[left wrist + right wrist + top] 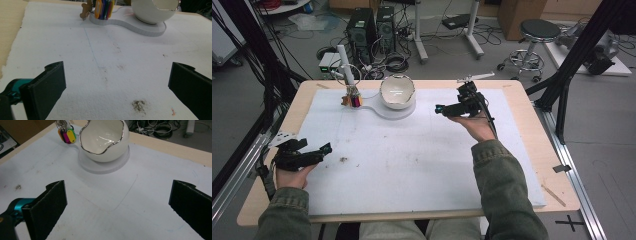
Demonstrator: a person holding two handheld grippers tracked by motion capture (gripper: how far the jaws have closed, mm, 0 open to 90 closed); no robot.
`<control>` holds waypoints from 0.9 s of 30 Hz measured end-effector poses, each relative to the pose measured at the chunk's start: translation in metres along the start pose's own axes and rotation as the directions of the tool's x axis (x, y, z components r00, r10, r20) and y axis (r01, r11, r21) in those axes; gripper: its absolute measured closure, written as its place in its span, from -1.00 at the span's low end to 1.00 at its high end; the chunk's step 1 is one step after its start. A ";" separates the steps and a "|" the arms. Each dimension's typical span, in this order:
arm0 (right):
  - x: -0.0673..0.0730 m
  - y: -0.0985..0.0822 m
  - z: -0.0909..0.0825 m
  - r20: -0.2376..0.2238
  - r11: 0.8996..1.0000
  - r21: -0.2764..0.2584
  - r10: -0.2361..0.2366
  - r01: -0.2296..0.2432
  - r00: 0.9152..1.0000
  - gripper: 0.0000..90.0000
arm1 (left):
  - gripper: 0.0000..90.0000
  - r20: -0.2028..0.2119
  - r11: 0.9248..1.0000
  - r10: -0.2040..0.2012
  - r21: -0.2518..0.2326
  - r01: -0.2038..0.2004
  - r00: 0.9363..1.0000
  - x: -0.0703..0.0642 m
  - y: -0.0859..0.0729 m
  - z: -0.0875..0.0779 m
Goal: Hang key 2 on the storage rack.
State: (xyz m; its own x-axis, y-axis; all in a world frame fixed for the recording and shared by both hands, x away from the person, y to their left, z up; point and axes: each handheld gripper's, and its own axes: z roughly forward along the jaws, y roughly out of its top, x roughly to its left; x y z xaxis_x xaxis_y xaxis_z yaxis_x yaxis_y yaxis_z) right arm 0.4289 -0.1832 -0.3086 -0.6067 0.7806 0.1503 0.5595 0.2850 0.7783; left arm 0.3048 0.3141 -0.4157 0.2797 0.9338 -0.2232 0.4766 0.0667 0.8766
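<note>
A white egg-shaped bowl (pixel 397 91) with a wavy metallic rim sits on a flat white stand (pixel 374 106) at the back of the white mat (pixel 412 155). The bowl (pixel 105 141) looks empty inside. Coloured key tags (pixel 353 99) hang from a ring at the stand's left end, beside a white post (pixel 343 62). My left gripper (pixel 324 149) rests low at the mat's left edge, jaws wide open over bare mat. My right gripper (pixel 439 109) hovers right of the bowl, open, pointing toward it. The bowl (pixel 152 11) and tags (pixel 103 8) lie far ahead in the left gripper view.
A small dark smudge (pixel 344 159) marks the mat near my left gripper. A wooden stick (pixel 554 195) lies on the table's right front corner. Behind the table stand computer towers (pixel 362 30), cables and a stool (pixel 537 32).
</note>
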 end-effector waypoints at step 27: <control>-0.023 -0.084 -0.035 0.135 0.998 -0.058 0.036 -0.028 0.990 -0.98 | -0.96 -0.008 1.000 0.000 0.002 0.000 1.000 0.000 0.000 -0.001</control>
State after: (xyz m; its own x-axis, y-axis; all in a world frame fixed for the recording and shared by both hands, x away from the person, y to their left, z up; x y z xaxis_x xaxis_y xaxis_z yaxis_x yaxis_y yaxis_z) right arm 0.3759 -0.2441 -0.3566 -0.5041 0.8585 0.0944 0.5429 0.2300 0.8077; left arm 0.3034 0.3142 -0.4154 0.2732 0.9365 -0.2199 0.4786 0.0660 0.8755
